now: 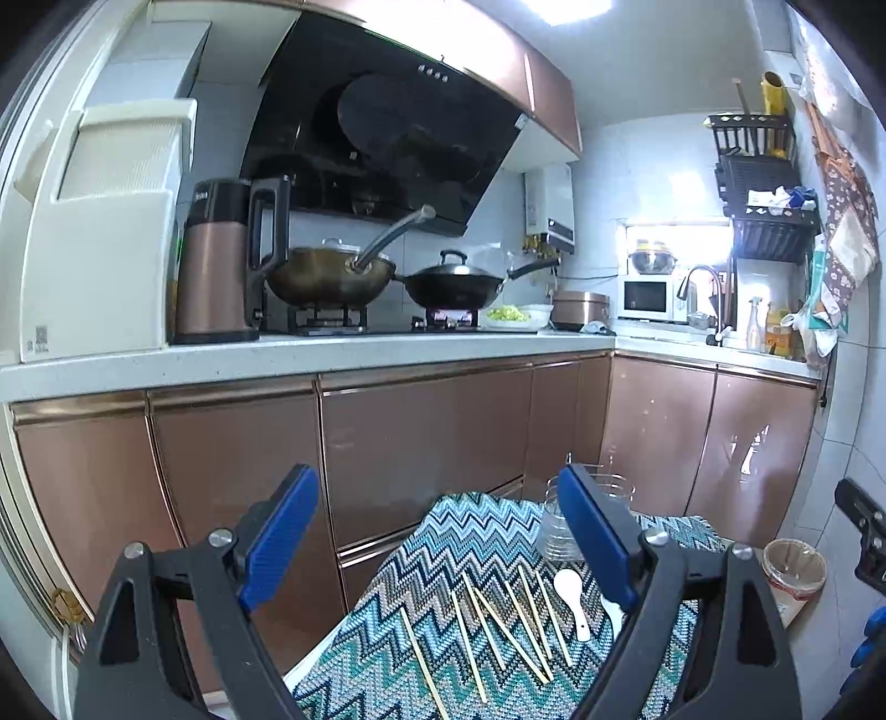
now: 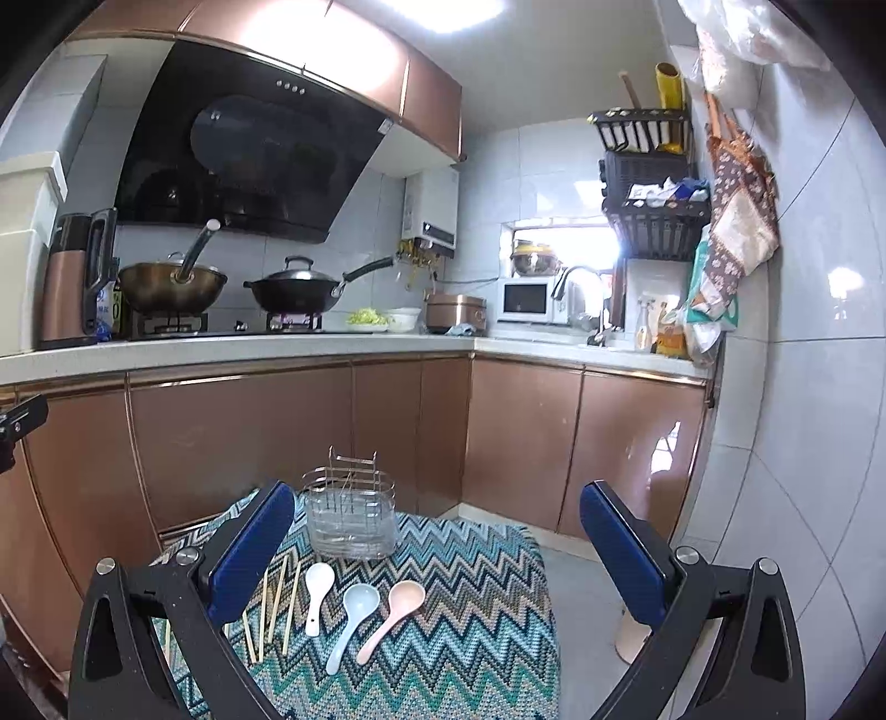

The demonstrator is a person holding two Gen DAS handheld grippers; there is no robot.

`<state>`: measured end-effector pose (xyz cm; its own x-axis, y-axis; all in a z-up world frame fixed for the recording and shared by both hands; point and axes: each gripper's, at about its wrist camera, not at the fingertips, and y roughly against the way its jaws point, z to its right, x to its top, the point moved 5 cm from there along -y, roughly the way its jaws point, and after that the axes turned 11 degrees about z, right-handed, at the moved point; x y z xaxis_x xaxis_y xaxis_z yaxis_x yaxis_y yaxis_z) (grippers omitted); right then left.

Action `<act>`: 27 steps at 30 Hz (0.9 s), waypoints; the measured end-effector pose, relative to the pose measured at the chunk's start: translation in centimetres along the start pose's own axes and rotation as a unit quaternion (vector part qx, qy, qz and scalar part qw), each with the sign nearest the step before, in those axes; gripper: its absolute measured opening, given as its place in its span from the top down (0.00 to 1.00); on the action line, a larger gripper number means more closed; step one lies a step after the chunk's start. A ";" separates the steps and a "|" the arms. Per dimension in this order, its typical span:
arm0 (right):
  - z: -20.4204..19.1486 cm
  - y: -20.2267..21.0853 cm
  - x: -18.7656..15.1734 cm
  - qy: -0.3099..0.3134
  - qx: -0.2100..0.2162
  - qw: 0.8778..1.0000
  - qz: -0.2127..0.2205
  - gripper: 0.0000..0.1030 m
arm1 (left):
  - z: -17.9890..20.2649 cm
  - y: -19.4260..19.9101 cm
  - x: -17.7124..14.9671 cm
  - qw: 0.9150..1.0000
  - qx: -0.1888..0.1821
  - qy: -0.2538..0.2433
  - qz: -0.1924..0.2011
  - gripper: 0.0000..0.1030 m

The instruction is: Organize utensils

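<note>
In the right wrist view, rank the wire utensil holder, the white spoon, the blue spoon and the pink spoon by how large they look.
1. wire utensil holder, clearly largest.
2. blue spoon and pink spoon: they look about alike, so I won't rank them.
3. white spoon, slightly smaller looking, though it lies a little farther from the camera, so this is unsure.

Copper-brown cabinets [image 2: 238, 437] run under a pale countertop [image 2: 232, 346]; white tiled wall [image 2: 803, 387] at three o'clock, ceiling light [image 2: 437, 11] at twelve.

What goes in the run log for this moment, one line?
left gripper: open, empty | right gripper: open, empty | chopsticks, three spoons: on cloth | wire holder: empty
</note>
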<state>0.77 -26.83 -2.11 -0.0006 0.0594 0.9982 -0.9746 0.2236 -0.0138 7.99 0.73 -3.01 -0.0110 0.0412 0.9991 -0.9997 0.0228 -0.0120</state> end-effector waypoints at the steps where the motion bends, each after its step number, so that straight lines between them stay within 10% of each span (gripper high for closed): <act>1: 0.1 -0.6 -0.4 0.000 0.006 1.000 -0.009 0.00 | -0.1 -0.4 -0.2 1.000 -0.002 0.004 -0.006 0.15; 8: 1.4 -5.7 -5.1 -0.020 0.039 0.994 -0.096 0.00 | -1.3 -6.9 -5.2 0.986 -0.052 0.061 -0.143 0.15; 16: 1.9 -12.4 -12.9 -0.025 0.077 0.972 -0.222 0.00 | -0.1 -15.7 -14.0 0.934 -0.097 0.122 -0.323 0.17; 27: 3.5 -21.5 -20.7 -0.150 0.179 0.905 -0.357 0.44 | 1.7 -26.9 -21.6 0.872 -0.087 0.139 -0.461 0.46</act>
<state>21.00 -36.25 -22.32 0.6488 -0.2540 0.7173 -0.7608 -0.2312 0.6064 35.07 -2.42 -24.20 0.8261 0.1655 0.5386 -0.5614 0.3245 0.7613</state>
